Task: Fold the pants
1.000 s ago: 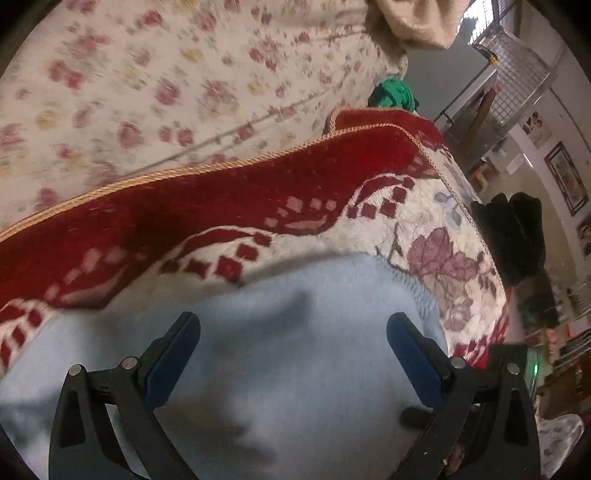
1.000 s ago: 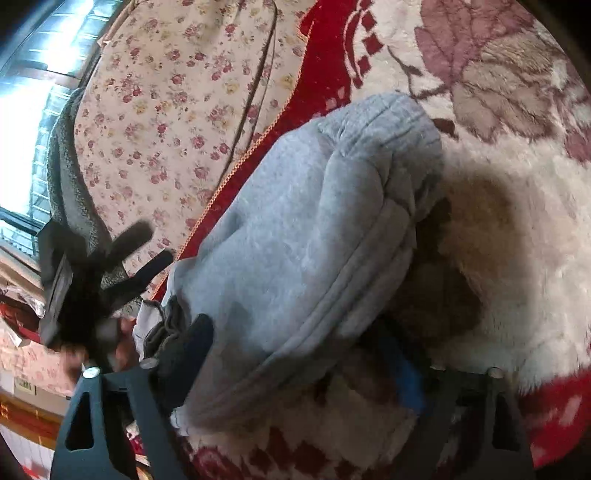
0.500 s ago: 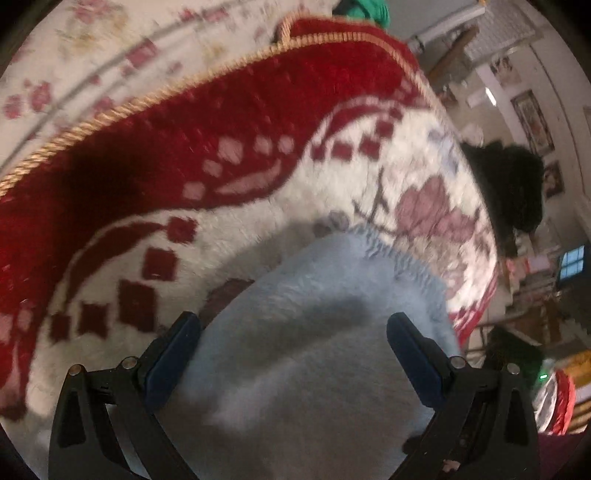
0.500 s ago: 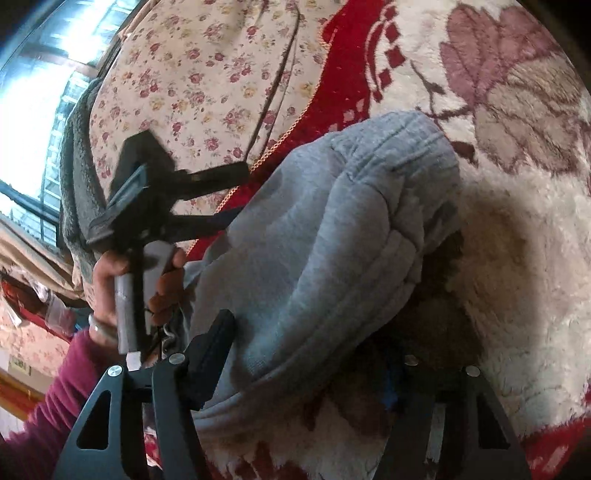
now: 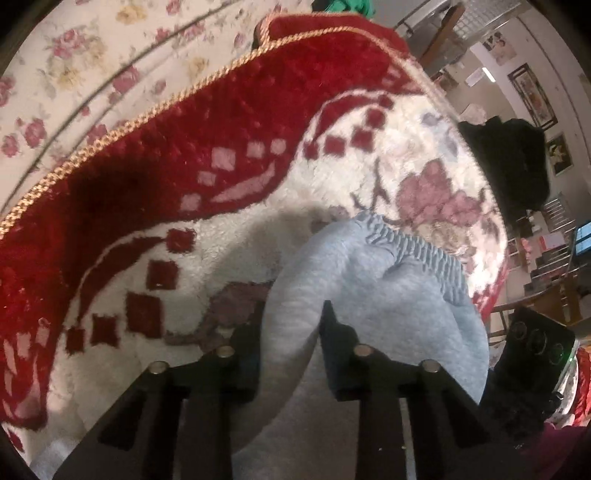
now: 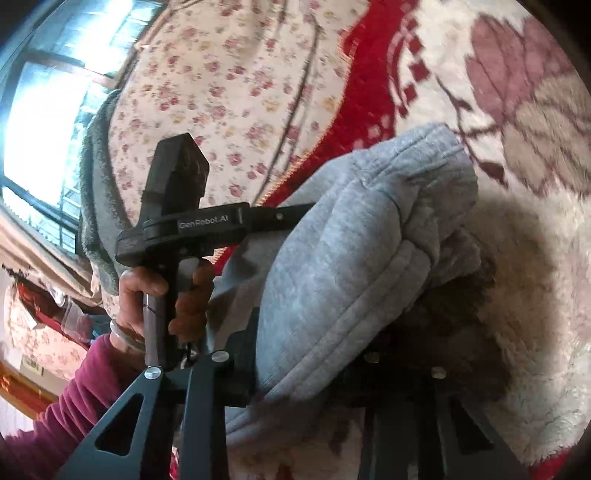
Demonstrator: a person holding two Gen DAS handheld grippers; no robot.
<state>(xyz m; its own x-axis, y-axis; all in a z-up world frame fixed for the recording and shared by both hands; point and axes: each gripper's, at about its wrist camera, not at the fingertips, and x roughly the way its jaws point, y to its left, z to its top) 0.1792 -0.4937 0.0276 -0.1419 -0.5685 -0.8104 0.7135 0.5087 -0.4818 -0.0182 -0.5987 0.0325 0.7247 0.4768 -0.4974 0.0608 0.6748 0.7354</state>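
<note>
The light grey fleece pants point(image 5: 388, 295) lie bunched on a red and white flowered blanket point(image 5: 229, 236). My left gripper point(image 5: 290, 332) is shut on a fold of the pants and holds it up between the jaws. In the right wrist view the pants point(image 6: 351, 258) form a thick folded roll with a ribbed cuff at its far end. My right gripper point(image 6: 306, 354) is shut on the near edge of that roll. The left gripper's body point(image 6: 192, 225), held by a hand, reaches into the pants from the left.
A cream flowered sheet point(image 5: 92, 66) lies beyond the blanket's gold-corded edge. A black garment point(image 5: 513, 166) sits at the blanket's far right, with a green cloth point(image 5: 343, 5) at the top. A bright window point(image 6: 40, 122) is at the left.
Both grippers have closed on the pants; they were open a second ago. The left gripper moved in over the cloth and pinched a fold. The pants are gathered higher.
</note>
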